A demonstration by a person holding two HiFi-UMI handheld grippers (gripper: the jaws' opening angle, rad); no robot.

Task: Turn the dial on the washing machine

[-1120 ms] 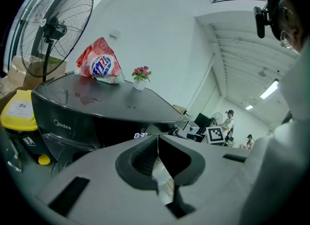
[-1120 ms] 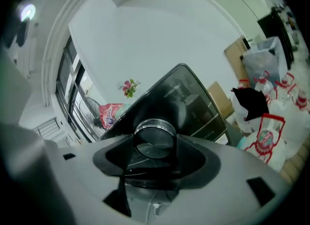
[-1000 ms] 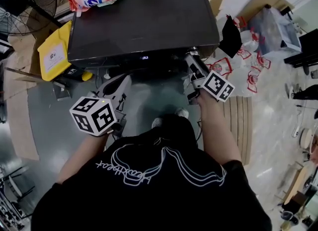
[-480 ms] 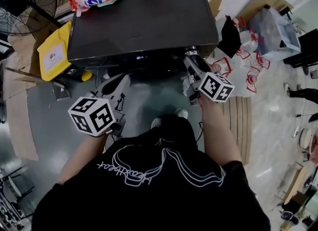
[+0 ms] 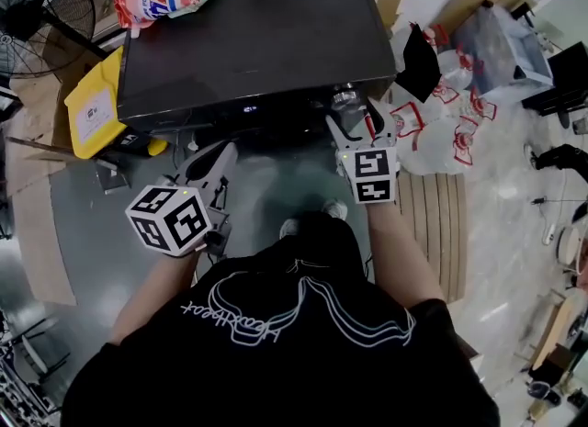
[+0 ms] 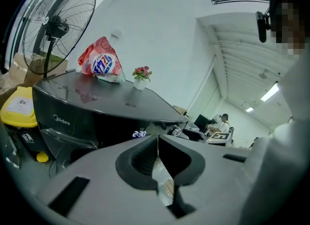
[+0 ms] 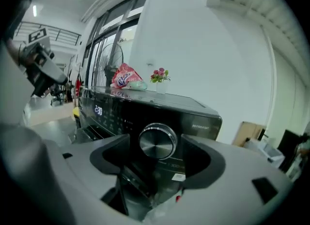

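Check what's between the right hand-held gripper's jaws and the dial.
Nothing: the right gripper view shows the dial between the right hand-held gripper's jaws, which have just been opening, a bare gap each side.

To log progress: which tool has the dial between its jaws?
The right tool: its jaws, just opening, flank the silver dial; the left tool is shut.

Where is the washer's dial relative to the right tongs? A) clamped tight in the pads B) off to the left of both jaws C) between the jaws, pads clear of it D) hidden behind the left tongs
C: the right gripper view shows the dial centred between the jaws of the right tongs, with a gap on each side; the jaws have just been opening.
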